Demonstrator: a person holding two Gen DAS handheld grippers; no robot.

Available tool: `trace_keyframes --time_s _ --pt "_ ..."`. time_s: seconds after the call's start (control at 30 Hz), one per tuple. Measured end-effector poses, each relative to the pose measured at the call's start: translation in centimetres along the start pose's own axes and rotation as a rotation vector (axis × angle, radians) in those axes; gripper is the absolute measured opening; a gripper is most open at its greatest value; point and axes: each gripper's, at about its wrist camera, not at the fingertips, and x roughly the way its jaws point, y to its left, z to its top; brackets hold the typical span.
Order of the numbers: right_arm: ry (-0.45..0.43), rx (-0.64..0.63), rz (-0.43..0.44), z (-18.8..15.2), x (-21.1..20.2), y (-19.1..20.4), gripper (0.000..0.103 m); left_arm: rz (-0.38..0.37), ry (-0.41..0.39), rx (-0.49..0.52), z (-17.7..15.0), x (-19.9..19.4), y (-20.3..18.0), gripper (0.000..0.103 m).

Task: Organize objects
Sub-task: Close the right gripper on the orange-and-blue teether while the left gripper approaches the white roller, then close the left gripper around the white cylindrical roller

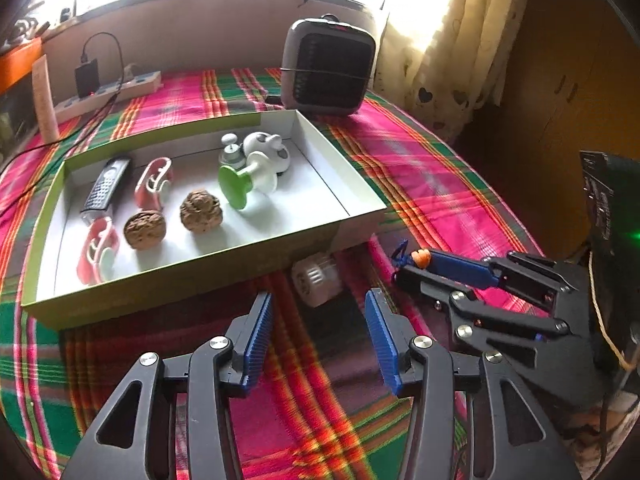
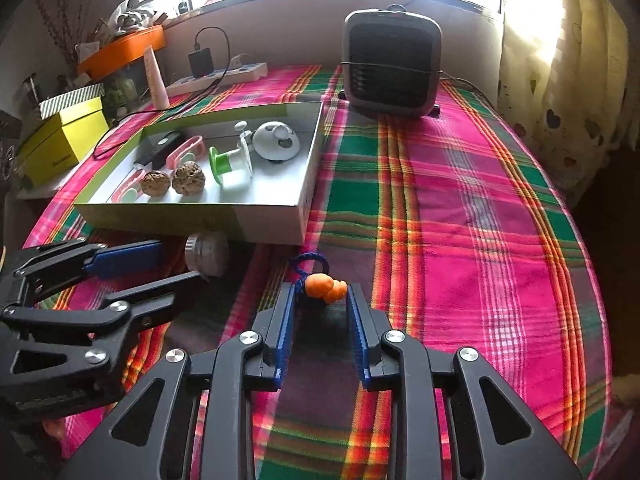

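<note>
A shallow white box (image 1: 362, 220) (image 2: 280, 222) on the plaid cloth holds two walnuts (image 1: 201, 210) (image 2: 188, 177), two pink clips (image 1: 154, 183), a grater (image 1: 106, 188), a green-and-white spool (image 1: 244, 179) (image 2: 230, 164) and a white round toy (image 1: 266, 148) (image 2: 276, 141). A small white cylinder (image 1: 316, 280) (image 2: 208, 254) lies against the box's front wall. My left gripper (image 1: 320, 316) (image 2: 168, 264) is open, with the cylinder just ahead of its fingertips. My right gripper (image 2: 322, 294) (image 1: 414, 264) is closed around a small orange charm (image 2: 326, 286) (image 1: 422, 258) with a blue cord loop (image 2: 310, 262).
A dark fan heater (image 1: 328, 66) (image 2: 392, 64) stands behind the box. A power strip with a charger (image 1: 108, 90) (image 2: 218, 74) and a pink tube (image 2: 156, 78) lie at the back left. A yellow box (image 2: 60, 144) sits off the table's left. A curtain (image 2: 560, 80) hangs at right.
</note>
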Motion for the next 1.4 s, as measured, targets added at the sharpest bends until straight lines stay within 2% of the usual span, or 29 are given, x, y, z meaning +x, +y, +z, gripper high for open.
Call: trace_keyframes --time_s 0.23,0.77,0.97,1.4 --pt "0.003 0.015 0.01 -0.1 -0.1 -0.4 0.027 0.062 0.005 -0.009 0.6 0.9 -0.6 0.046" --pt "0.005 0.035 0.034 -0.2 -0.1 -1.1 0.027 0.114 0.008 -0.031 0.8 2.0 -1.0 0.046" --pt "0.004 0.042 0.029 -0.2 -0.1 -1.3 0.027 0.111 0.0 -0.039 0.8 2.0 -0.9 0.045" --pt "0.006 0.031 0.014 -0.3 -0.1 -1.2 0.027 0.127 -0.01 -0.047 0.6 1.7 -0.6 0.026"
